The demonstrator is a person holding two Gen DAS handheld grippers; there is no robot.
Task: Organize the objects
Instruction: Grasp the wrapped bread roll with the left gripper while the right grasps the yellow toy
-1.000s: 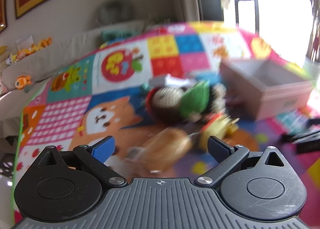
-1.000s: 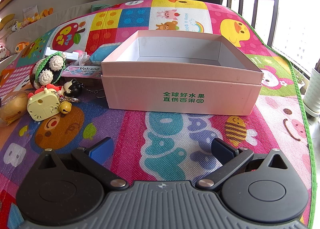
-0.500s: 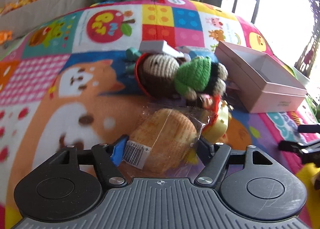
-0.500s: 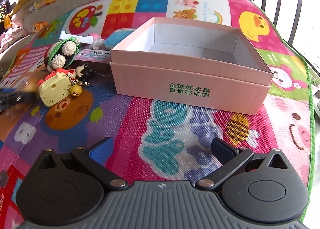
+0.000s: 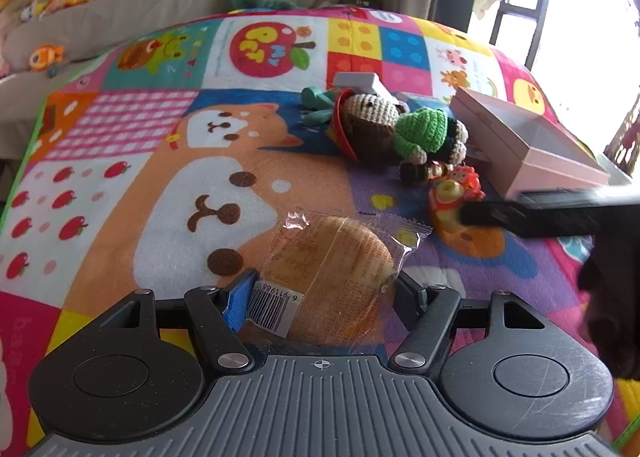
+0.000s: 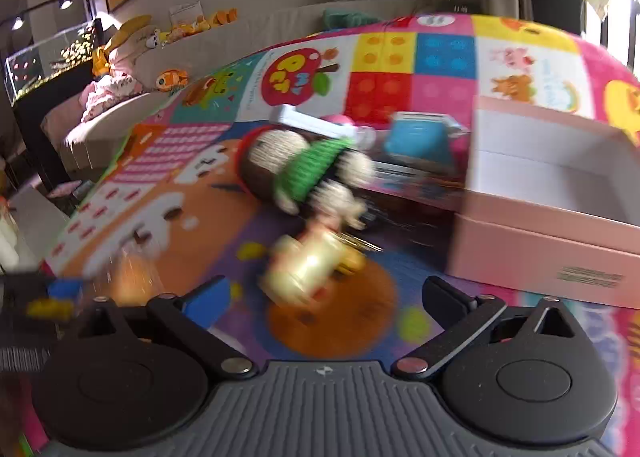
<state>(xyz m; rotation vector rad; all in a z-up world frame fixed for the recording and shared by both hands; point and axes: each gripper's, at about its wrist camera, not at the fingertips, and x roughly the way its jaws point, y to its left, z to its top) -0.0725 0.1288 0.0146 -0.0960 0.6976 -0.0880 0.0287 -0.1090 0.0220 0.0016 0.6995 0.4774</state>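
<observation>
Wrapped bun on the play mat is clamped by the left tool; soft, crinkly, slippery, best held lightly mid-body. Right tool, closing, probably empty.

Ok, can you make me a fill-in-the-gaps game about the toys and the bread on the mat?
1. The left gripper has its jaws on a wrapped ____ with a barcode label.
2. The crocheted brown doll wears a ____ knitted scarf.
3. The pink cardboard box is ____ inside.
4. The right gripper holds ____.

Missing words: bun; green; empty; nothing
</observation>
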